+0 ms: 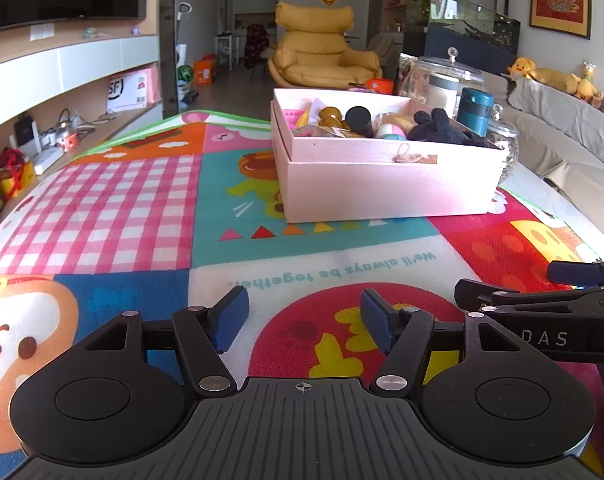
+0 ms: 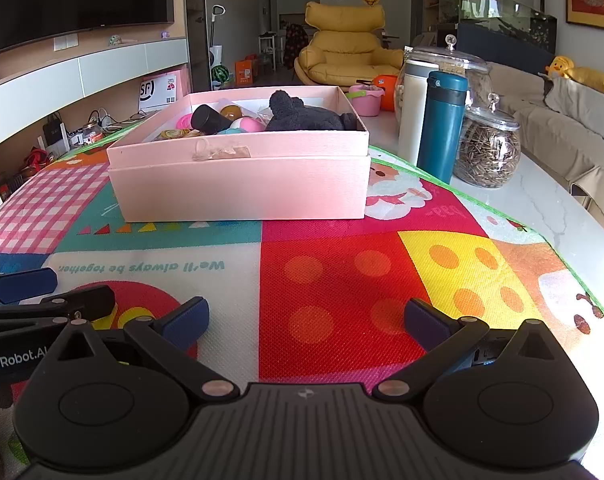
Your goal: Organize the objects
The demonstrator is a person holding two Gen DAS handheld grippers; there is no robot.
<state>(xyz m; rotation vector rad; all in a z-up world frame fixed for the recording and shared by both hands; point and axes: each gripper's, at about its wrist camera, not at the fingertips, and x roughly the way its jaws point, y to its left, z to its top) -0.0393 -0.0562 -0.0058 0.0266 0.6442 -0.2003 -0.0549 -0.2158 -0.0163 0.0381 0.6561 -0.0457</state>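
Pink box (image 2: 241, 184) sits mid-mat on counter, toys piled inside. Left gripper (image 1: 304, 322) near side of box, jaws half open, empty. Right gripper (image 2: 306, 324) beside it, jaws wide, empty. Teal bottle (image 2: 442, 124) right of box. Likely between steps; next move: reach for a loose item.

The play mat (image 2: 334, 280) carries the printed line "We'll always be together.", seen upside down from both wrist views. The right tongs (image 1: 574, 320), seen from the left wrist, bear the letters "DAS". The left tongs (image 2: 21, 320), seen from the right wrist, read "GenRobot.AI". A white package (image 2: 157, 90) on the shelf shows an "SF" logo.
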